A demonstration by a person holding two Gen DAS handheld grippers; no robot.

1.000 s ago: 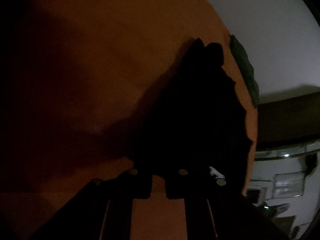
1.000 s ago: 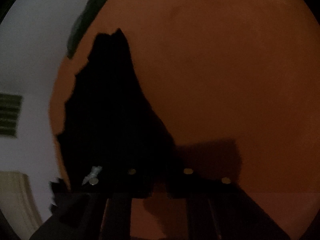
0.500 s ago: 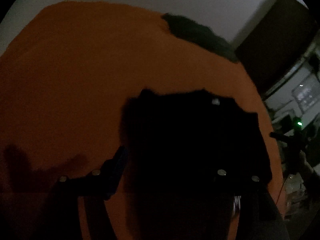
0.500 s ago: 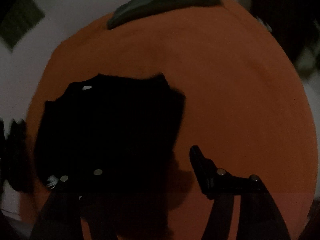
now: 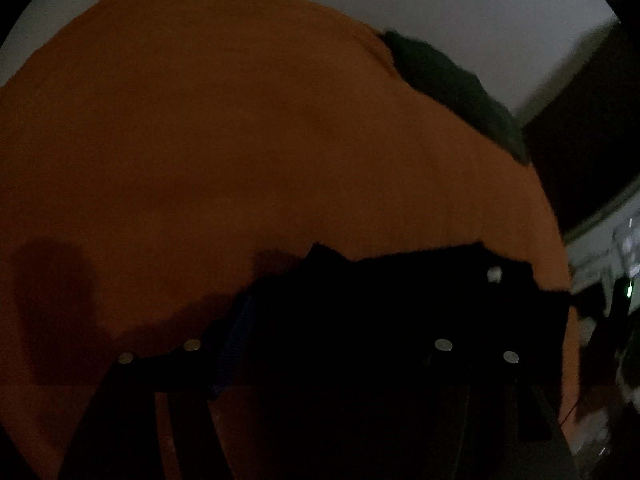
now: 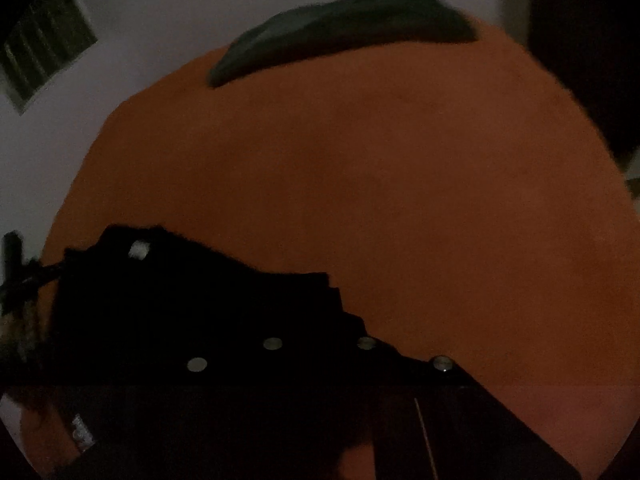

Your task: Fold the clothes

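orange cloth (image 5: 240, 140) covers the table, likely a plain ground for folding. black garment (image 5: 400, 300) lies bunched at lower centre of the left view. left gripper (image 5: 320, 344) is spread wide, straddling it. right gripper (image 6: 320, 342), jaws just pressed together, sits at its edge; a pinch i cannot tell. green garment (image 6: 344, 28) waits top.

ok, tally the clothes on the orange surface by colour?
Black garment: 1
Dark green garment: 1
Total: 2, both lying on the orange cover.
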